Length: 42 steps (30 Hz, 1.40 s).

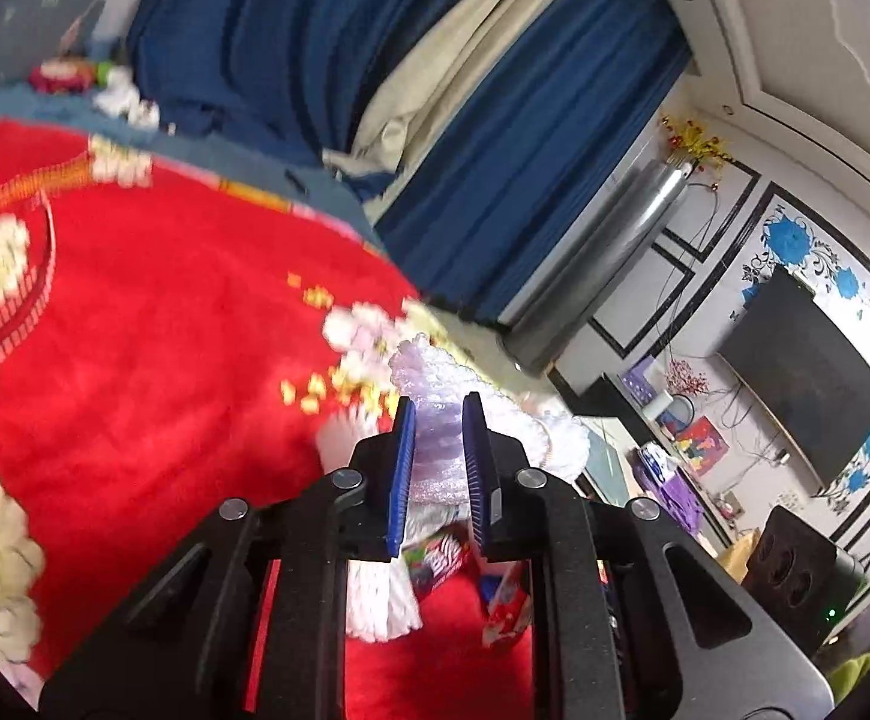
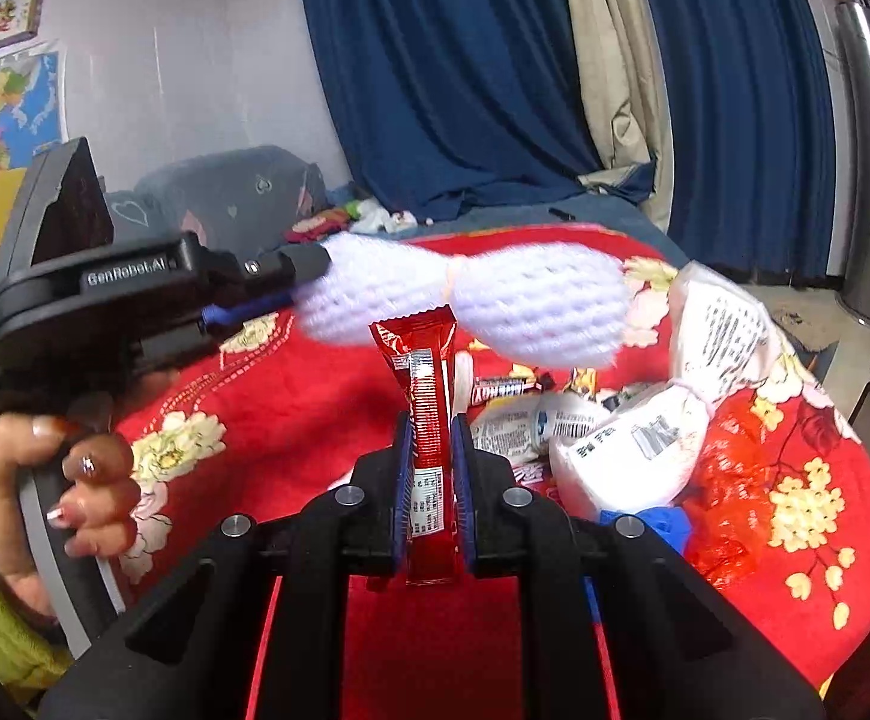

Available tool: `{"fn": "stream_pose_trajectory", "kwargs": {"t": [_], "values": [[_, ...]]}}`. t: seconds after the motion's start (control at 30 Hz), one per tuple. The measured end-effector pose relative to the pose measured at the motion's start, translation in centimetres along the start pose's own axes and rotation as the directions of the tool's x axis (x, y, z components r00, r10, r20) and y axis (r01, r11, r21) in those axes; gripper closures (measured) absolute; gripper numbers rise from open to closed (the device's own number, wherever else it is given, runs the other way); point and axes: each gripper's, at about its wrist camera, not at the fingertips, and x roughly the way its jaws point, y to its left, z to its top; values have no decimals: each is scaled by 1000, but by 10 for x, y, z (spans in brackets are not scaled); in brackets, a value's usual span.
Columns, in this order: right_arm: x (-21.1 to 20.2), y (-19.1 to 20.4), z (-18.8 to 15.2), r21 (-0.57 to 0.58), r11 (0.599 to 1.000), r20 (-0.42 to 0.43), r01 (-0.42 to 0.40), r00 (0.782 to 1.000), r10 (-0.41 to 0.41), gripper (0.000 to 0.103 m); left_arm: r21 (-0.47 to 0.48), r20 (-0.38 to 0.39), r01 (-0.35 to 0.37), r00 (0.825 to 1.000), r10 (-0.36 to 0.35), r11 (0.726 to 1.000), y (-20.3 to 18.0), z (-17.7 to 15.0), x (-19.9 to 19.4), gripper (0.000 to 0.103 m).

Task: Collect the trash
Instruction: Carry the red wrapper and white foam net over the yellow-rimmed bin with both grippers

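- The right tool (image 2: pixel 429 438) is nearest in its own view, its blue pads clamped on a red snack wrapper (image 2: pixel 426 396): a long, flat, glossy foil sachet standing upright between the jaws, crimped at the top, with a white printed panel down its face.
- The left tool (image 1: pixel 440 420) is closed on a white foam fruit net (image 1: pixel 435 414), a soft, springy mesh sleeve. In the right wrist view the net (image 2: pixel 465 306) hangs clear above the bed, pinched at its middle into two puffy lobes, gripped at its left end.
- A hand (image 2: pixel 57 480) in a green sleeve holds the left tool's handle at the near left.
- My judgement: two pieces are picked up, neither yet dropped anywhere; no bin or trash bag shows in either view, so the task looks at an early or middle stage.
- Still to collect on the red blanket (image 2: pixel 291 432), a plush floral cover, just beyond the right tool: a crumpled white printed bag (image 2: pixel 663 414) tied at its waist, a dark candy-bar wrapper (image 2: pixel 504 389), and other small wrappers beside them.
- Under the left tool, another red wrapper (image 1: pixel 441 558) lies flat on the bed.
- Farthest back, small coloured bits (image 2: pixel 369 216) sit near the blue curtains (image 2: pixel 453 72); what they are is not clear.
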Motion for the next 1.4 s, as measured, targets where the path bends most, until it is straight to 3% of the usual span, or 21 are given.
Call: {"fn": "stream_pose_trajectory", "kwargs": {"t": [0.13,0.33,0.63,1.03,1.4], "values": [[-19,-5,4,8,1000,43,5,999,-5,90,69,54,-22,998,18,997,-19,10,-16,92],[-52,-23,12,49,998,84,45,995,-49,90,131,76,-7,997,-3,991,-42,10,-27,93],[-117,-59,17,117,982,170,151,971,-170,90,184,22,44,999,-49,982,-76,-11,-14,93],[-183,-134,-17,246,914,176,321,913,-368,90,242,-57,109,994,-98,964,-122,-40,11,93],[-240,-196,-67,366,811,138,456,835,-532,90,355,-179,179,976,-121,918,-188,-87,53,93]]}}
